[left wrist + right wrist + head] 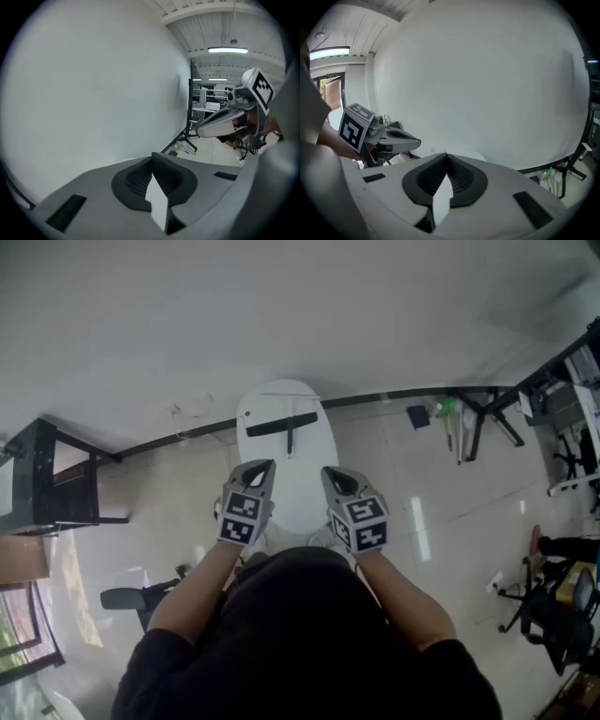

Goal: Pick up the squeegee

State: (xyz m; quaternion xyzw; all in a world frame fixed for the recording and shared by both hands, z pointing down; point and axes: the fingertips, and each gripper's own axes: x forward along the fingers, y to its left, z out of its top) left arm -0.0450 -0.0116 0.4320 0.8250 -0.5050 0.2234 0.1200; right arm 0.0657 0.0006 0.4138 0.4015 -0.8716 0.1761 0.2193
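A pale wall [281,306] fills the far part of the head view, and a glossy tiled floor [431,521] is spread out below it. The person [309,643] is seen at the near edge in a dark top, with both bare forearms stretched forward. A black desk [47,474] is set against the wall at the far left. A dark office chair [131,598] is seen on the floor at the near left, and black stands and other gear are clustered at the right. A white oval tabletop [314,451] is placed just ahead of the person, with its far end close to the wall. The left tongs [265,466] and the right tongs [332,472] are held side by side over the near half of the tabletop, a little apart and tilted downward. In each gripper view the jaws are seen closed tip to tip, with nothing between them. The squeegee [281,425], black and T-shaped, is laid on the far half of the tabletop. Its blade is run left to right and its handle is pointed toward the person. It is touched by neither tongs and lies beyond both sets of tips.
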